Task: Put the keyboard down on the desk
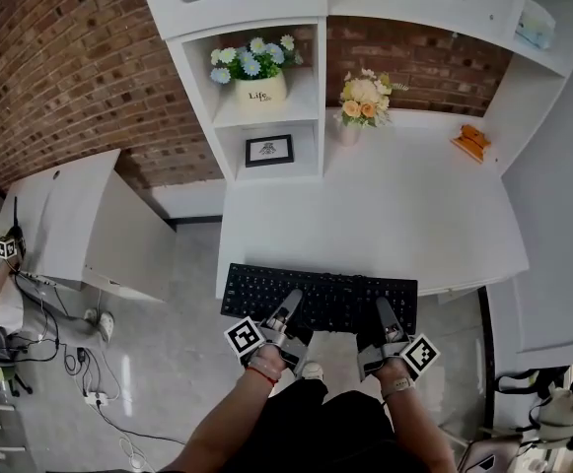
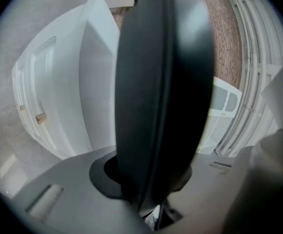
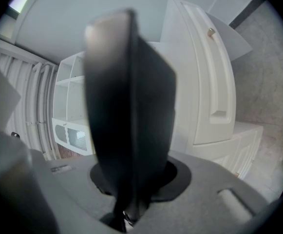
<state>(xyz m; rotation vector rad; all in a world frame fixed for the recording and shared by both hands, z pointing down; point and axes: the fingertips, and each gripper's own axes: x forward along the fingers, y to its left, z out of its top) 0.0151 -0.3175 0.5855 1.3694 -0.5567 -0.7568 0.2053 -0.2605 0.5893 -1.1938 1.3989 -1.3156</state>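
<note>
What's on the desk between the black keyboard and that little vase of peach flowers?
Nothing: in the head view, only bare white desk separates the keyboard from the vase.

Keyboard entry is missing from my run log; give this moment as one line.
keyboard: held at front edge of desk, not set down | left claw: shut on keyboard | right claw: shut on keyboard

The keyboard, a dark close blur, hides much of both gripper views.
</note>
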